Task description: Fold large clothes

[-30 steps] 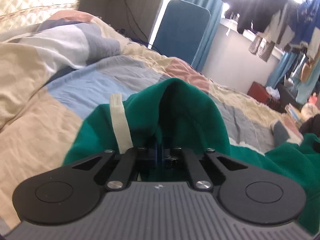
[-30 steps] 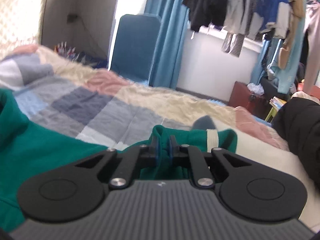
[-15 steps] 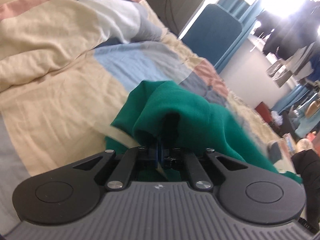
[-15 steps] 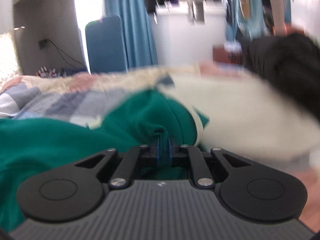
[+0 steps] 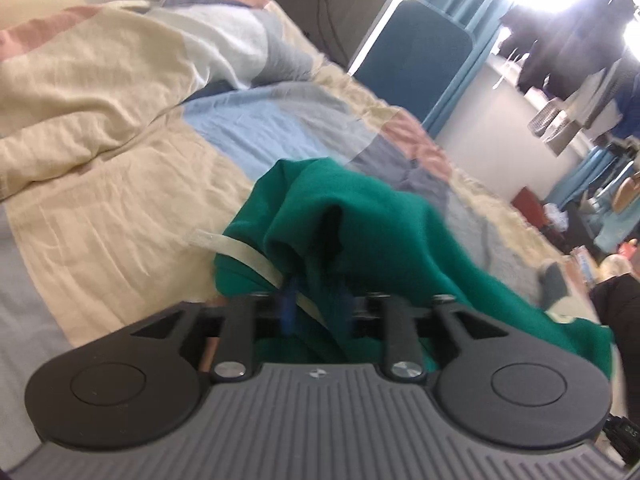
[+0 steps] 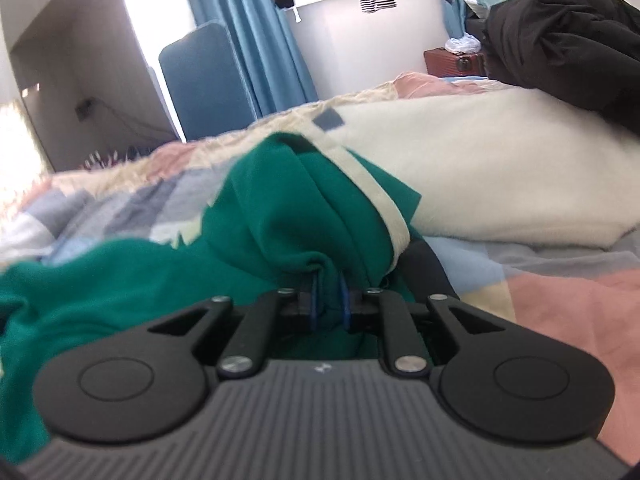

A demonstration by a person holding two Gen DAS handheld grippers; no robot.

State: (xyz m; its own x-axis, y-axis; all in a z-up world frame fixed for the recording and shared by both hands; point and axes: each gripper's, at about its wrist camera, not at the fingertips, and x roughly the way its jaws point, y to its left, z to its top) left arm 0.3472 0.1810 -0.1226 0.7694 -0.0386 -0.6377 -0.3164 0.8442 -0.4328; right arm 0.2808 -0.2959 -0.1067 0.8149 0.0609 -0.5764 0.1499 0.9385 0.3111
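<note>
Releasing: left tongs (image 5: 318, 300) and right tongs (image 6: 328, 300) just parted, green hoodie (image 5: 372, 216) fabric loose between; no legible writing.

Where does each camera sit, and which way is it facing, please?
Left wrist: on the left gripper, looking down along its parted fingers at the green garment on the patchwork quilt.
Right wrist: on the right gripper, looking at green cloth between its fingers and a cream blanket.
Shared: garment, quilt, blue curtains.
</note>
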